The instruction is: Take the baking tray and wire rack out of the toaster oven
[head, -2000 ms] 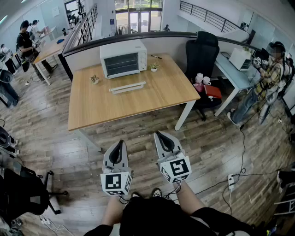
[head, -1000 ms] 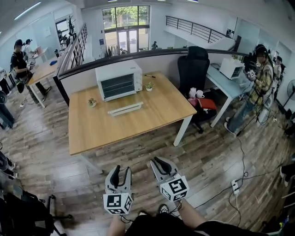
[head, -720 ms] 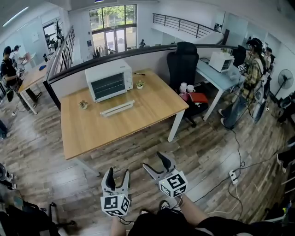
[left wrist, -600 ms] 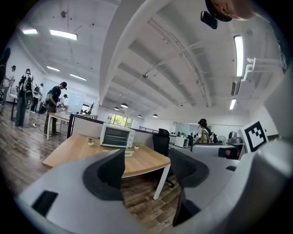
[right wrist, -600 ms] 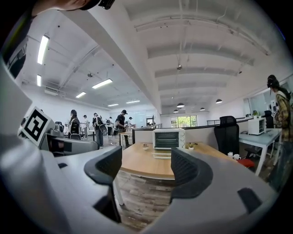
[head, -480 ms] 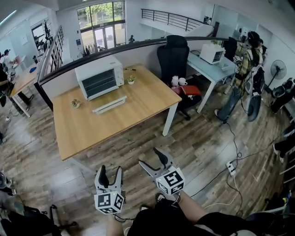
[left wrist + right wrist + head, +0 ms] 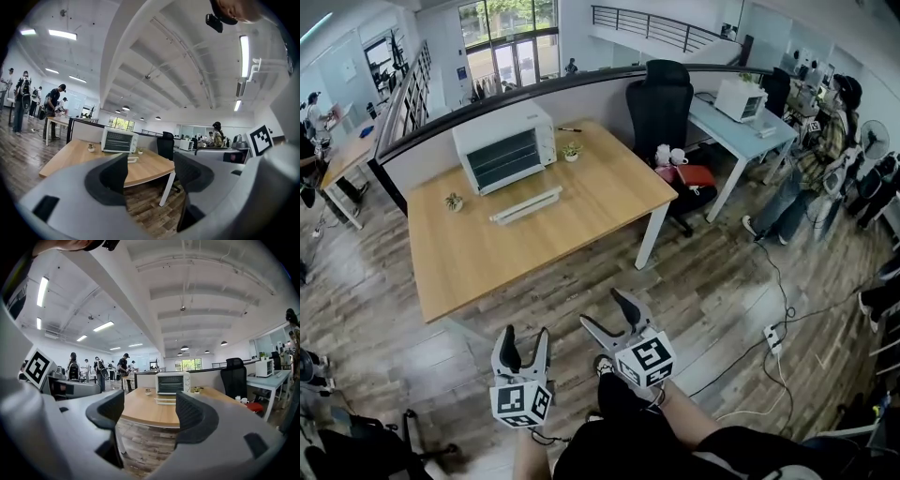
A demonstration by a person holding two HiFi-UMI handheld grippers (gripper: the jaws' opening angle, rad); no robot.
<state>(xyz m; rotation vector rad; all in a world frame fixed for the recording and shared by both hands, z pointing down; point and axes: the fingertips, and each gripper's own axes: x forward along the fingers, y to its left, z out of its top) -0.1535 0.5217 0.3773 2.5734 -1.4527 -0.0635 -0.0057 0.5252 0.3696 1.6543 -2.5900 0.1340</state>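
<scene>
A white toaster oven [image 7: 504,147] stands shut at the far side of a wooden table [image 7: 487,253]. A flat white tray-like piece [image 7: 526,205] lies on the table just in front of it. Tray and rack inside the oven are not visible. Both grippers hang over the wood floor, well short of the table. My left gripper [image 7: 523,337] and right gripper [image 7: 607,314] have just been opening and now stand open with nothing between the fingers. The oven [image 7: 119,140] shows far off past the left gripper [image 7: 151,165], and the oven [image 7: 172,382] likewise past the right gripper [image 7: 150,408].
Two small potted plants [image 7: 453,201] [image 7: 571,150] sit on the table. A black office chair [image 7: 659,103] stands at its right end. Beyond is a second desk [image 7: 741,131], with people [image 7: 825,141] beside it. A power strip and cables [image 7: 772,337] lie on the floor at right.
Both grippers' jaws went from shut to wide open. They have sunk a little toward the bottom of the head view, and the view has swung so the table sits further left.
</scene>
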